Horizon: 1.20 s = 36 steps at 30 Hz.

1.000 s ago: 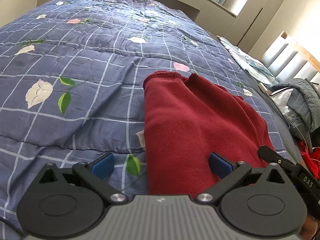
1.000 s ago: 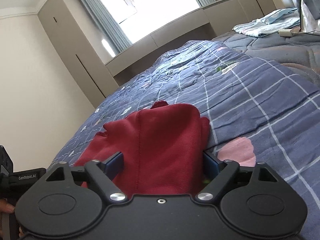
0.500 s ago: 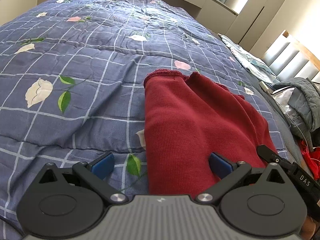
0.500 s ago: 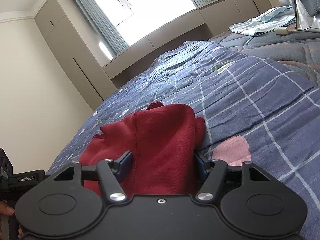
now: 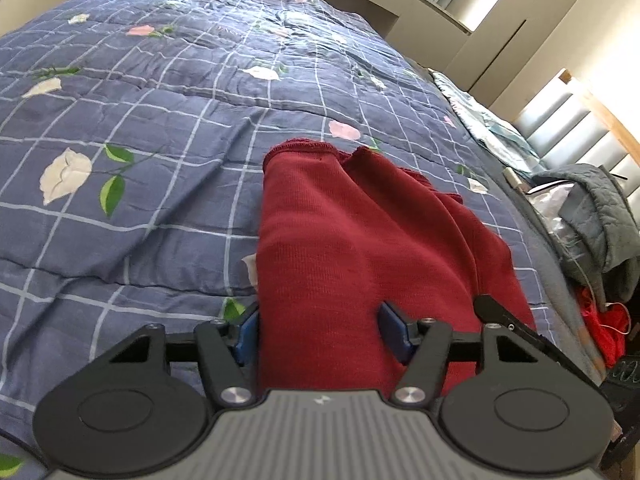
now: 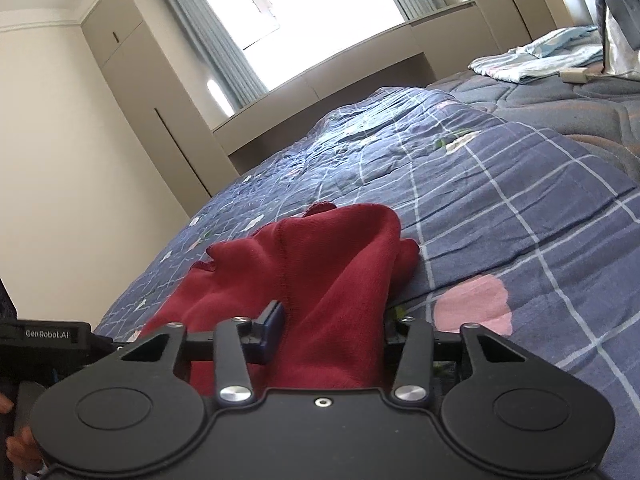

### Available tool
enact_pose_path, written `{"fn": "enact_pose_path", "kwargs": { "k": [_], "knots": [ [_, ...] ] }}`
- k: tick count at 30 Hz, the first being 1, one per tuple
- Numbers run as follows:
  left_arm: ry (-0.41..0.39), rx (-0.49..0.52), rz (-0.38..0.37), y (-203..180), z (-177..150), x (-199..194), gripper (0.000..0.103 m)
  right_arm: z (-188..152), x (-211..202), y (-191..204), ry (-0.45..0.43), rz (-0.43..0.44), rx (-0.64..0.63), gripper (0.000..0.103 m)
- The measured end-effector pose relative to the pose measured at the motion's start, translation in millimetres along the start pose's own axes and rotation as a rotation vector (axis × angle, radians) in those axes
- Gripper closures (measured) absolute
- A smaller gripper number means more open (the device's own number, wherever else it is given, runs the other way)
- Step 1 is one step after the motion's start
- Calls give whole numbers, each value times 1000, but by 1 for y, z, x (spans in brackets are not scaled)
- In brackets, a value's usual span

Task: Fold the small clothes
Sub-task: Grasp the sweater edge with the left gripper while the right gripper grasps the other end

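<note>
Bedroom; bed under a blue checked floral quilt [image 5: 168,128], window at the far wall. Red knit garment [image 5: 360,240] lies on the quilt's near right part, already doubled lengthwise, far hems bunched. Left gripper [image 5: 320,334] jaws narrowed around its near edge; right gripper [image 6: 332,330] jaws likewise pinching a raised fold. Judged partway: a cross fold and smoothing remain.

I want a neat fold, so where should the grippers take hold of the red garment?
Grip the red garment along its near edge, coming in low from the person's side. That edge faces both grippers, and the left gripper and right gripper each straddle a bunch of it there; the far hem lies flat on the quilt.
</note>
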<state>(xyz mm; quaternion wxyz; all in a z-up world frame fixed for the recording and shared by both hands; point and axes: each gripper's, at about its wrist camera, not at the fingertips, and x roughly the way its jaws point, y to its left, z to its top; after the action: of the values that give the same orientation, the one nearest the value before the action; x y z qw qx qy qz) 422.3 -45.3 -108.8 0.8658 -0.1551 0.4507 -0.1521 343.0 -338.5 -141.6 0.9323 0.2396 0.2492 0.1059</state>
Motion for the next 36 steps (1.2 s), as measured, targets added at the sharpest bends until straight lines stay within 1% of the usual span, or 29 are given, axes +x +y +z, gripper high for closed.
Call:
{"fn": "enact_pose_path", "kwargs": {
  "k": [3,7,8,11,17,23,27,31,36],
  "knots": [
    [-12,22,21,-6,-1,-2,45,0,0,0,0,1,-4,61],
    [-33,55,44,-16,-2,-8,60,0,0,4,-5,-2,-25,66],
    [-38,67,48,-19,-2,-11,63,0,0,6,-6,-5,-35,69],
    [-51,91,47,-24,0,-19,69,2,-4,13,-22,-11,-71,74],
    [-77,107,13,-28,5,-38,72,8,-14,38,-56,-37,-181,84],
    [-124,103,20,-18,10,-62,72,17,-13,66,-61,-4,-237,86],
    [-153,92,37,-2,16,-80,72,19,-4,87,-57,26,-247,86],
    [-185,79,73,22,28,-98,72,19,14,115,-51,60,-249,86],
    [-206,45,122,59,40,-114,72,15,45,152,-11,97,-249,86]
  ]
}}
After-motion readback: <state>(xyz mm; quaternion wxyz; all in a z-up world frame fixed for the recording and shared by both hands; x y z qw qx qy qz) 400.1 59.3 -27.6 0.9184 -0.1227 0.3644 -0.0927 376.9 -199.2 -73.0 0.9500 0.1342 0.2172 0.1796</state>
